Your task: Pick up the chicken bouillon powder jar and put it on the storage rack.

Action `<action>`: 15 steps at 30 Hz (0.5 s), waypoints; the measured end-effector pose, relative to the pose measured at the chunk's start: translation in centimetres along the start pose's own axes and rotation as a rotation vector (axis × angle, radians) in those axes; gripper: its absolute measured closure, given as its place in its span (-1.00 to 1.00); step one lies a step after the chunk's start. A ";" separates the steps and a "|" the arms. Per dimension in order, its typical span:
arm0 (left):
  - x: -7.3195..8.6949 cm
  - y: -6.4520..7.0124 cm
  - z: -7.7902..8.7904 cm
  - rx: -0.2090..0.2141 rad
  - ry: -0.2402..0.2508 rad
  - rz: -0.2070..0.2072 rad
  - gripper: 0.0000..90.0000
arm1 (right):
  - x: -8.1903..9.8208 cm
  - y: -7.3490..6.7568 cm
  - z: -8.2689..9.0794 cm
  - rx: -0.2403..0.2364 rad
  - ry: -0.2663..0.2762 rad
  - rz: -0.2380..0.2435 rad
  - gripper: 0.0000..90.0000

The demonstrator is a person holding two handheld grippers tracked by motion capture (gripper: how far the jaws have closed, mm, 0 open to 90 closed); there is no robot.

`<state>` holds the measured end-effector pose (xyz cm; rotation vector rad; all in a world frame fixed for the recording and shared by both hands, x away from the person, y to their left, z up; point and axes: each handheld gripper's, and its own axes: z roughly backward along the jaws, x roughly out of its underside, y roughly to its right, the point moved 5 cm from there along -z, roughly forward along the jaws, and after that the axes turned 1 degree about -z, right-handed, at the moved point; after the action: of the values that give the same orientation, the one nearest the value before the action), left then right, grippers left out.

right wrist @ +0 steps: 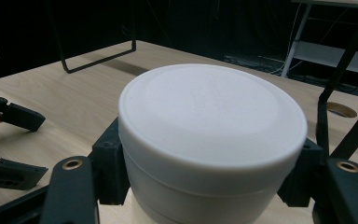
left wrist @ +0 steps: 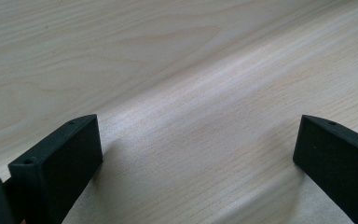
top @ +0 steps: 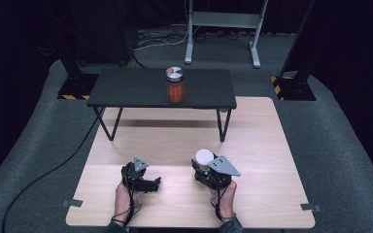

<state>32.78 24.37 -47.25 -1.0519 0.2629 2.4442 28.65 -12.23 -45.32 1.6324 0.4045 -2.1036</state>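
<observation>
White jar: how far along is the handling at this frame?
Done: the right gripper has shut on the white jar, which stands on the wooden table. In hand: that grip. Left: any lift or placing. The left gripper is open over bare wood.

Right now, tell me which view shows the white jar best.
The right gripper view: the white jar sits close up there, its lid and side clear, with the right gripper's fingers pressed against both sides. The high view gives just its small white lid above that gripper. The left gripper view looks at the bare table.
</observation>
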 end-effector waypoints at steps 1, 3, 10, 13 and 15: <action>0.0 0.0 0.0 0.000 0.000 0.000 -0.99 | -0.1 0.0 0.0 -0.001 0.000 0.002 -0.26; 0.0 0.0 0.0 0.000 0.000 0.000 -0.99 | -0.2 0.0 0.1 0.000 0.000 0.002 -0.26; 0.0 0.0 0.0 0.000 0.000 0.000 -0.99 | -0.7 0.2 0.2 -0.001 -0.005 0.004 -0.26; 0.0 0.0 0.0 0.000 0.000 0.000 -0.99 | -0.9 0.3 0.3 -0.003 -0.007 0.004 -0.26; 0.0 0.0 0.0 0.000 0.000 0.000 -0.98 | -1.0 0.3 0.3 -0.001 -0.006 0.004 -0.26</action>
<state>32.78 24.38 -47.25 -1.0515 0.2628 2.4441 28.74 -12.49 -44.28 1.6246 0.4001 -2.1042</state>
